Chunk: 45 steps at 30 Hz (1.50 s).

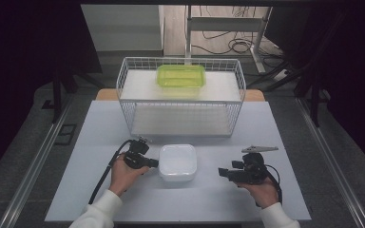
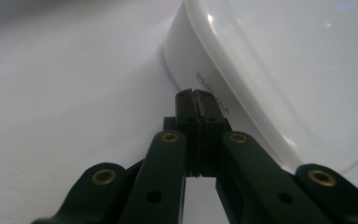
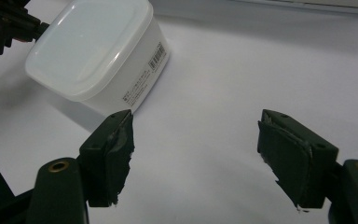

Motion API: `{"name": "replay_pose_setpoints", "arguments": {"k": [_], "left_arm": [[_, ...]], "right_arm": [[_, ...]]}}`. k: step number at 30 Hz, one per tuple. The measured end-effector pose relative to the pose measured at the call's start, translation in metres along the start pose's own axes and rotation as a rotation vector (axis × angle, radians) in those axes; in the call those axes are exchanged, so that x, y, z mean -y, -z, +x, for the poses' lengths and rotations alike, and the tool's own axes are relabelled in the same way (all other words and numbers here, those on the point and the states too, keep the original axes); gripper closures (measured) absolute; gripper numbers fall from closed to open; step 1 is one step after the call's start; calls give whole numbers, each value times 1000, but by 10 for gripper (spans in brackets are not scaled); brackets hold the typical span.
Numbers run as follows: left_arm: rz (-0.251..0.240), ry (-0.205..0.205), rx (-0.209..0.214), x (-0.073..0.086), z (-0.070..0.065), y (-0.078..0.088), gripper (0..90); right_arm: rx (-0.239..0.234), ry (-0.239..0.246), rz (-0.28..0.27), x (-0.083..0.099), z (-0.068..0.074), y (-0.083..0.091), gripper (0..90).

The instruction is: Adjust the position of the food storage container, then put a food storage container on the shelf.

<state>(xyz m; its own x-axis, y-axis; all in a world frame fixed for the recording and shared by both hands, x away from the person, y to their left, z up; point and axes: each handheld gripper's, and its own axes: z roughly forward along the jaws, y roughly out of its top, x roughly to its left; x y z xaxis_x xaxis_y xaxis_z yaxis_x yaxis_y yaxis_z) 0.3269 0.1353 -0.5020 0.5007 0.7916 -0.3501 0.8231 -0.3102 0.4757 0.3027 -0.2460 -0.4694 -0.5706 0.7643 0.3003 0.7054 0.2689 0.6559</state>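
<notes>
Left gripper: held in person's left hand; jaws pressed together w/ nothing between, tips right at the left side wall of the white square plastic container w/ translucent lid; can't tell if touching.
Right gripper: in right hand, jaws spread wide, empty, pointed toward container but well apart from it.
White container: lid on, sits on pale table top, between the two grippers, near front of wire basket. Printed label + barcode on side wall in right gripper view.
White wire mesh basket: back-centre of table, white liner inside.
Green translucent plastic lidded box: in basket, toward far side.
</notes>
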Motion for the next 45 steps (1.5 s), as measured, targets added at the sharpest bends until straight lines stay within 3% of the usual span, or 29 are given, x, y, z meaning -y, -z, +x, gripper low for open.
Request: {"name": "replay_pose_setpoints", "arguments": {"k": [3, 6, 9, 14, 16, 20, 22, 29, 42, 45], "left_arm": [[-35, 19, -9, 5, 1, 9, 897], [-75, 9, -12, 10, 1, 25, 889], [-126, 11, -9, 17, -1, 41, 847], [-196, 48, -6, 29, -5, 60, 652], [-205, 61, 22, 32, -6, 65, 512], [-240, 116, 82, 38, -3, 71, 373], [-255, 128, 83, 41, -1, 74, 377], [-257, 153, 154, 44, 2, 73, 380], [-259, 141, 150, 41, 1, 70, 372], [-272, 156, 159, 40, 4, 69, 378]], "right_arm": [[15, -14, -25, 0, 0, 3, 262], [28, -19, -69, 0, -1, 8, 259], [11, -21, -96, 0, -2, 12, 258], [-25, -35, -108, 1, -1, 15, 246], [-45, -49, -117, 0, -1, 16, 244], [-74, -61, -126, -1, 1, 14, 241], [-87, -60, -123, -2, 2, 12, 241], [-95, -68, -110, -2, 0, 8, 242], [-117, -52, -107, -6, 1, 2, 251], [-126, -52, -110, -9, 1, 0, 269]]}}
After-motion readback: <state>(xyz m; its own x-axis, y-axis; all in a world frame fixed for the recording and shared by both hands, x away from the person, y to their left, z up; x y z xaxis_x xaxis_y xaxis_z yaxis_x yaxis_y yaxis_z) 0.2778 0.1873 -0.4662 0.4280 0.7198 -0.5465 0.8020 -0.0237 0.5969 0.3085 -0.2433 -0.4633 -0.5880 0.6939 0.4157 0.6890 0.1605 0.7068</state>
